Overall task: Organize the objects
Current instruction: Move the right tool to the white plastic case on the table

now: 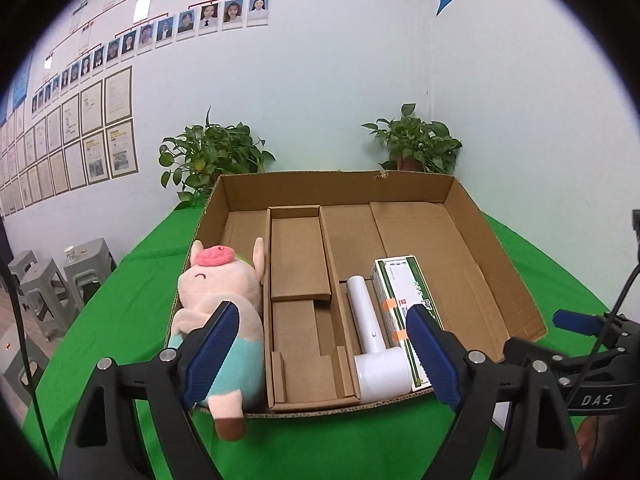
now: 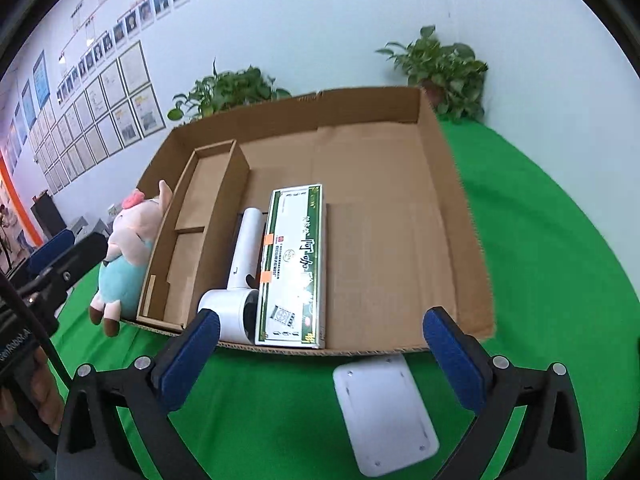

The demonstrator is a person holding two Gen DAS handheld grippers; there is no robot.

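Cardboard tray (image 1: 472, 240) sits on green table (image 1: 132, 280), open top. Inside, near its front wall: white hair dryer (image 1: 374, 344) lying flat, handle pointing to the back; green/white box (image 1: 404, 300) just beside the dryer, touching it on the tray's wide-open side. A smaller cardboard divider insert (image 1: 298, 264) sits on the dryer's other side. Plush pig (image 1: 222, 308) lies btwn insert and tray's left wall, feet sticking out over the front edge. White flat plate (image 2: 384, 408) on the table outside the tray, just in front of its front wall. Left gripper (image 1: 324, 356) spread wide, holding nothing, in front of the tray. Right gripper (image 2: 326, 356) also wide apart, empty, above the plate. Two potted plants (image 1: 212, 156) behind the tray's back wall.
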